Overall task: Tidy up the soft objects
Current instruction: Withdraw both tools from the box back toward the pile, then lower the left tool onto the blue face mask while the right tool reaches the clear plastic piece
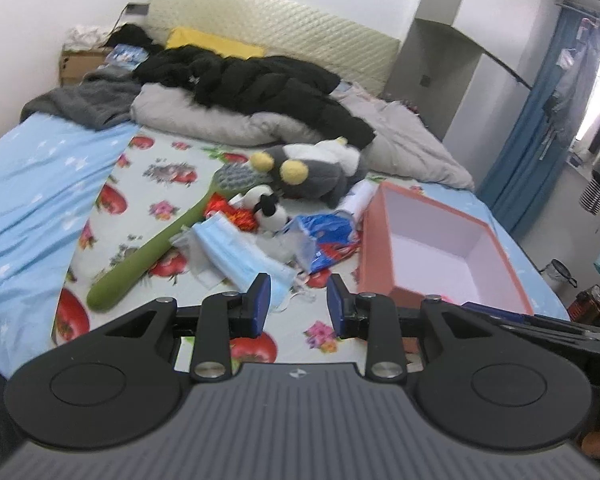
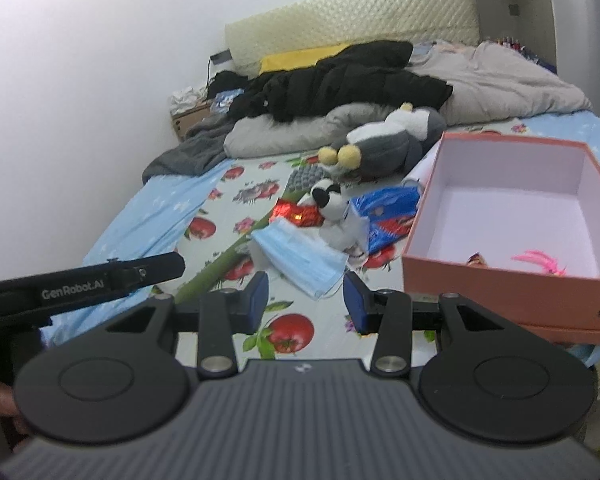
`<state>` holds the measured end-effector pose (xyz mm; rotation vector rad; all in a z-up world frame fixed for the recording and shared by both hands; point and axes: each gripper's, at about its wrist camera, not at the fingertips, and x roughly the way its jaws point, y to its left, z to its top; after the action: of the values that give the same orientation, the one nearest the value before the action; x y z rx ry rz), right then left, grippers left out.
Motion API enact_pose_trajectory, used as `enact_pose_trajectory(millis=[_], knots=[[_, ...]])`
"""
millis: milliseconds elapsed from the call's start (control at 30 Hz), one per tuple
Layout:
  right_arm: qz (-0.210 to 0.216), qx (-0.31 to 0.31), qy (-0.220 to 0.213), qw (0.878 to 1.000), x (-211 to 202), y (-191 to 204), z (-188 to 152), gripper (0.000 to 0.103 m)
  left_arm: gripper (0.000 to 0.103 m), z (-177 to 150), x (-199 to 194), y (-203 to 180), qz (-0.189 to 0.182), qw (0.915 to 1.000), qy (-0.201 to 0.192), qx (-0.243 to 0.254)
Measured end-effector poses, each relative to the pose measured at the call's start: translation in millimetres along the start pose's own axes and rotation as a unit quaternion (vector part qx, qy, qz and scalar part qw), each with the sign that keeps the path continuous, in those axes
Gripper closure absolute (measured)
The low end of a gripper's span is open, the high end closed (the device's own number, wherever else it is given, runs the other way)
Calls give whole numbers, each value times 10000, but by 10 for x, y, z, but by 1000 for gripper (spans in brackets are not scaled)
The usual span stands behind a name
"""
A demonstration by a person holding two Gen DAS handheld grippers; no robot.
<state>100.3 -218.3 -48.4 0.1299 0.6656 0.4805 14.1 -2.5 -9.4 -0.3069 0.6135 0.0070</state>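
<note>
Left wrist: left tongs part-open, empty, over pale blue pleated face mask on bed. Right tongs likewise. Mask looks light, floppy; pinch its near edge.

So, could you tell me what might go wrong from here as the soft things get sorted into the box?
1. The mask lies on tissue and over the green brush; a grab could snag its ear loops or drag neighbours along.
2. The small plush is wedged among wrappers, so crinkly non-soft litter may come with it.
3. The box sits near the bed's edge; a nudge could shift it. Both the left gripper and right gripper are open and empty.
</note>
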Motion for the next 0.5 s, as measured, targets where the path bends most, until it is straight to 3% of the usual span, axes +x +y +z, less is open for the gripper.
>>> enact_pose_trajectory(millis=[267,500], knots=[[-44,-130,203,9997,310,39,33,58,67,-75,287,288,96,9990,210,-395],[-53,-161,411,9990,773,38,145,58,67,-40,813,562,52,9954,478,-825]])
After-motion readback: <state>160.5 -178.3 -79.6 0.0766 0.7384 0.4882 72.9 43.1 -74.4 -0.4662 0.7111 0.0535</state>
